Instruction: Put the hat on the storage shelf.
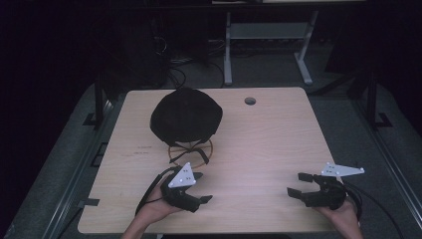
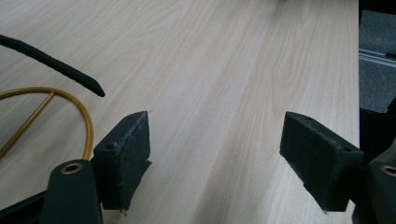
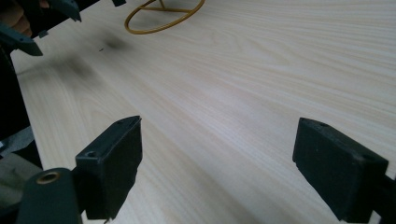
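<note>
A black cap-like cover [image 1: 186,117] sits on a gold wire stand [image 1: 190,153] at the table's middle left. My left gripper [image 1: 203,187] hovers open just in front of the stand, nothing between its jaws. In the left gripper view the open left gripper [image 2: 217,154] faces bare wood, with the gold ring [image 2: 86,121] and a black strap [image 2: 56,67] to its left. My right gripper [image 1: 294,183] stands open near the front right. In the right gripper view the right gripper [image 3: 217,163] is empty, with the gold ring [image 3: 163,21] far ahead.
The light wooden table [image 1: 268,144] has a round cable hole [image 1: 250,101] near its far edge. A metal desk frame [image 1: 268,35] and cables stand on the floor beyond. The other hand's gripper [image 3: 42,18] shows at the right gripper view's top left.
</note>
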`<state>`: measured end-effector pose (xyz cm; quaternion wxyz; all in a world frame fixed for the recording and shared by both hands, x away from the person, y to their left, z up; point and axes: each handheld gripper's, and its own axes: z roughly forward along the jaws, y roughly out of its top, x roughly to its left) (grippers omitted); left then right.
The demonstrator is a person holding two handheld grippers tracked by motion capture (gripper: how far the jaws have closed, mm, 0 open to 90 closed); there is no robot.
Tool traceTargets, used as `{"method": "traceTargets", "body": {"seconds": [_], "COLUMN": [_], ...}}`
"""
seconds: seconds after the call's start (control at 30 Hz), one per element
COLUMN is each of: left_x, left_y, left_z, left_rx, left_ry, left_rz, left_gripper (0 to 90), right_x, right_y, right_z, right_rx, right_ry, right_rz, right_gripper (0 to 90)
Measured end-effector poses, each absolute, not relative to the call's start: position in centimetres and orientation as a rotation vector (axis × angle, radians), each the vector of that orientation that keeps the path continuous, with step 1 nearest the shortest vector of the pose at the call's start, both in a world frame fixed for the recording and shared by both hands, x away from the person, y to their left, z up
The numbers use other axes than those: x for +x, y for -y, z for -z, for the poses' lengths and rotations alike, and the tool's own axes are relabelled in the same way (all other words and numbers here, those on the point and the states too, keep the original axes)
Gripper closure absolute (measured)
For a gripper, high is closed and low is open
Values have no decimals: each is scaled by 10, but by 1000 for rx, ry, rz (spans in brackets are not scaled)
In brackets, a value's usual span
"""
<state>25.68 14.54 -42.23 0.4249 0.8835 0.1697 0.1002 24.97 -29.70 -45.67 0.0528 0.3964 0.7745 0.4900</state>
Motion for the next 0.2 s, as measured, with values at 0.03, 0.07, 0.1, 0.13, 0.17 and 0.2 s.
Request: {"method": "traceTargets", "body": {"seconds": [0.03, 0.07, 0.1, 0.13, 0.17, 0.2], "left_x": [257, 257, 257, 257, 256, 256], "left_y": [-145, -145, -145, -145, -145, -145], "left_z": [421, 421, 421, 422, 423, 423], "left_rx": [2207, 2203, 2199, 2200, 2206, 2211], "left_ry": [-421, -423, -427, -428, -432, -430], "left_rz": [-254, -252, -248, -249, -247, -246], "left_gripper": [244, 244, 244, 244, 244, 244], "right_x": [248, 245, 242, 239, 237, 234], "right_y": [297, 298, 298, 298, 298, 298], "right_z": [456, 455, 455, 455, 454, 455], "right_rx": [1198, 1191, 1190, 1190, 1189, 1181], "right_ry": [-2352, -2347, -2338, -2332, -2327, -2324], "right_rz": [-1492, -1498, -1507, -1510, -1510, -1512], "right_gripper": [155, 155, 155, 155, 155, 155]}}
